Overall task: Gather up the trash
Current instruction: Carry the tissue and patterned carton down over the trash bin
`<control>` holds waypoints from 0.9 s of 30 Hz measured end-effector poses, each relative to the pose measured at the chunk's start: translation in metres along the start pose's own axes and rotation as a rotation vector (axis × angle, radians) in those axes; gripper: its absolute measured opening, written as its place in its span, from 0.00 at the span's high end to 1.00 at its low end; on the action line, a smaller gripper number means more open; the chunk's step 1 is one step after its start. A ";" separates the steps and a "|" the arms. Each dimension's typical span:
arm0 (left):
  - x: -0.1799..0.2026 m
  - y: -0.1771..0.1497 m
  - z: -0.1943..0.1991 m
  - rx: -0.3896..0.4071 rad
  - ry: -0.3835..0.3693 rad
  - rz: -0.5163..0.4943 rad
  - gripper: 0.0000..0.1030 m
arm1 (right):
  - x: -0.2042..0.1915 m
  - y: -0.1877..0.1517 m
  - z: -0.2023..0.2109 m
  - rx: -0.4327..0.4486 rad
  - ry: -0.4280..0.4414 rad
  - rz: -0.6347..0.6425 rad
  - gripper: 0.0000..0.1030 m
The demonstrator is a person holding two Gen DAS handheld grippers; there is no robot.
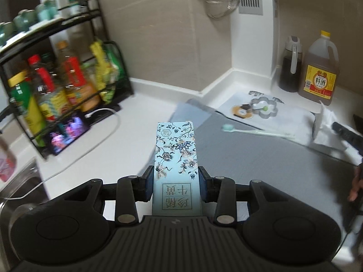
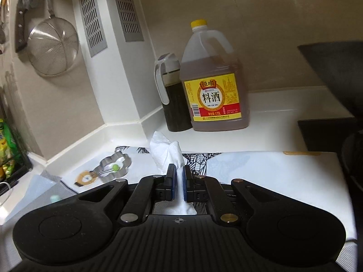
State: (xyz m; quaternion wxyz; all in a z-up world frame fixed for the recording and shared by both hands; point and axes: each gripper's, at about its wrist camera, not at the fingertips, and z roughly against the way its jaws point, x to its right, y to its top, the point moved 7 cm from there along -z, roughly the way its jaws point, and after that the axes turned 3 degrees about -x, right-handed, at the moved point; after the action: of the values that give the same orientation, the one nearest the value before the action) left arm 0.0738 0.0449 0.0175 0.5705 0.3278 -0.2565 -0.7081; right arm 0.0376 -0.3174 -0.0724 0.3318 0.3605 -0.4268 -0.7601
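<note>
The left gripper [image 1: 176,182] has its jaws clenched on a pale blue floral box [image 1: 175,158], held above the white table [image 1: 145,104]; the right gripper [image 2: 179,182] pinches a crumpled white tissue [image 2: 166,149] over the patterned mat [image 2: 261,170]. The box is gripped low, near its printed end, so most of its length sticks out past the pads; I judge a fast swing could lever it loose or knock it against the condiment rack [image 1: 68,79] or the charging cable [image 1: 97,140]. The tissue is soft and could slip through. The box's long axis runs straight along the fingers, pointing away from the camera and slightly downward; the tissue stands upright.
</note>
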 end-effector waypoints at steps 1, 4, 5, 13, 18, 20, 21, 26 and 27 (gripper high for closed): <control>-0.006 -0.005 0.006 0.006 0.002 0.008 0.58 | 0.000 0.000 0.010 0.000 0.008 0.003 0.93; -0.021 -0.022 0.024 0.016 -0.010 0.026 0.58 | -0.005 0.000 0.048 0.007 0.033 0.036 0.93; -0.025 -0.029 0.029 0.019 -0.012 0.028 0.58 | -0.006 -0.001 0.063 0.013 0.047 0.048 0.93; -0.048 -0.106 0.062 0.015 -0.024 0.045 0.58 | -0.028 -0.027 0.171 -0.015 0.175 0.129 0.93; -0.068 -0.156 0.075 -0.027 -0.012 0.034 0.58 | -0.049 -0.056 0.223 -0.080 0.247 0.224 0.93; -0.080 -0.171 0.081 -0.038 0.000 0.040 0.58 | -0.057 -0.070 0.238 -0.106 0.260 0.275 0.93; -0.085 -0.178 0.083 -0.045 0.006 0.045 0.58 | -0.060 -0.077 0.246 -0.114 0.264 0.299 0.93; -0.098 -0.214 0.083 -0.081 0.033 0.070 0.58 | -0.079 -0.115 0.267 -0.156 0.277 0.377 0.93; -0.098 -0.222 0.081 -0.094 0.031 0.074 0.58 | -0.082 -0.124 0.268 -0.176 0.283 0.380 0.93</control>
State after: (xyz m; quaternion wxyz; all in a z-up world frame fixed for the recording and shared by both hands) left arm -0.1165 0.1878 -0.0768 0.6151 0.3016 -0.2261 -0.6926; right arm -0.1673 -0.0897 -0.0596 0.5552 0.3466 -0.3683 -0.6603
